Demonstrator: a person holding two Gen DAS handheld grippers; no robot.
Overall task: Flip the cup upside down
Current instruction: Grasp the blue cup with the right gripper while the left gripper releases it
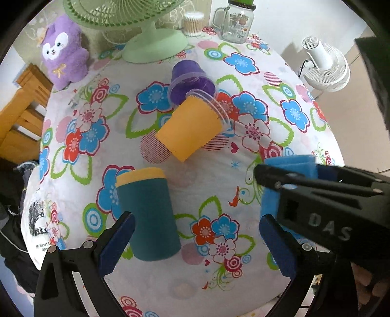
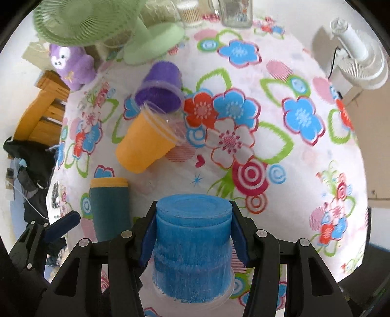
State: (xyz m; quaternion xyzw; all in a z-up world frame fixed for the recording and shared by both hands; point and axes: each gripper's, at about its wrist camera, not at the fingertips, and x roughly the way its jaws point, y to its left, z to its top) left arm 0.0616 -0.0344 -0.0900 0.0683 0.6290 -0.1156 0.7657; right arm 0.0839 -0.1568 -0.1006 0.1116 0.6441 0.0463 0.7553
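A table [image 2: 304, 170] under a white cloth printed with blue, red and green flowers fills both views, with pale wall behind it and a wooden chair [image 1: 22, 117] off its left edge. Taking the teal cup [image 1: 148, 214] as landmark: it stands upright near the front, yellow band at its top; beyond it an orange cup [image 1: 190, 126] lies on its side, its clear rim touching a purple cup [image 1: 190, 83] tipped over behind it. Farther back sit a green fan [image 1: 146, 36], a purple plush [image 1: 63, 53], a cotton-swab tub [image 1: 193, 23] and a glass mug jar [image 1: 236, 23]; a white fan [image 1: 324, 68] stands off the table to the right. The blue cup [image 2: 192, 246] is right of the teal cup, base up and clear rim down, its rim seeming to meet the cloth. The right gripper [image 2: 192, 239] has its fingers clamped on the blue cup's sides. The left gripper [image 1: 197, 246] hangs with fingers apart, its left finger in front of the teal cup
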